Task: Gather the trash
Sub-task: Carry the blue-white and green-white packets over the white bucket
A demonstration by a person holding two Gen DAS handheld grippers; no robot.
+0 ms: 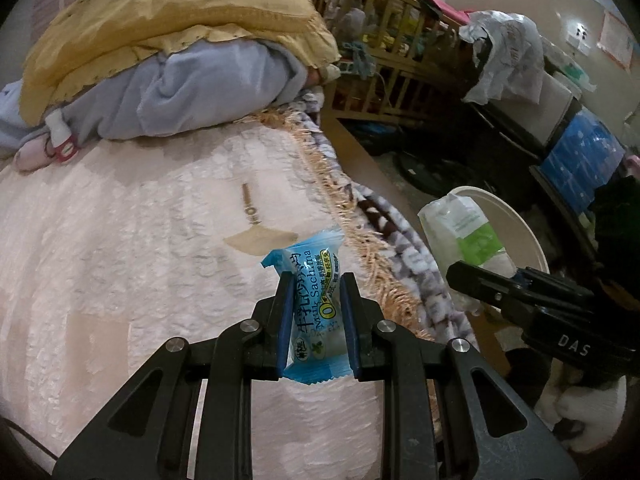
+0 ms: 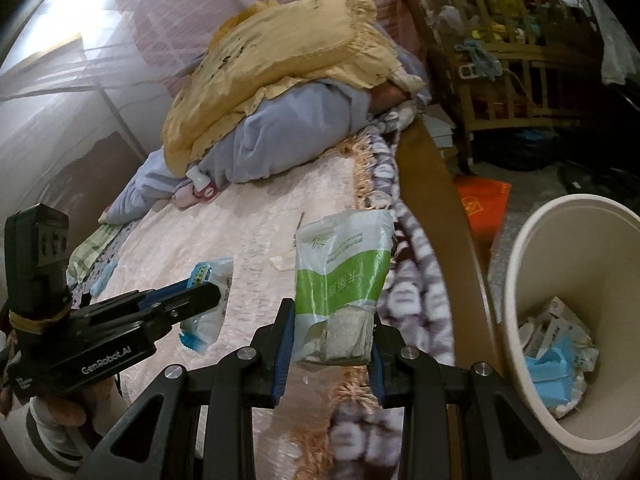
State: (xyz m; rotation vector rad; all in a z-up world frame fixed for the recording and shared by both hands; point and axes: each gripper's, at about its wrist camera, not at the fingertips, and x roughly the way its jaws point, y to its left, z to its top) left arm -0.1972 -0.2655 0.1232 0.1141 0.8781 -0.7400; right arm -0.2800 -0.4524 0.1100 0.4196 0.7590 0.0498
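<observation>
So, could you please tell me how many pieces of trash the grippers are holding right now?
2: a blue snack wrapper in the left gripper, and a green-and-white packet in the right gripper.

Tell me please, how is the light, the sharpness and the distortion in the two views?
Left wrist view: dim room, blue snack wrapper sharp, far clutter soft, fisheye bends the bed edge. Right wrist view: bright glare upper left, green-and-white packet clear, cream bin slightly blurred.

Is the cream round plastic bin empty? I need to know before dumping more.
Not empty. The cream round plastic bin holds crumpled white and blue wrappers at the bottom, with room above.
</observation>
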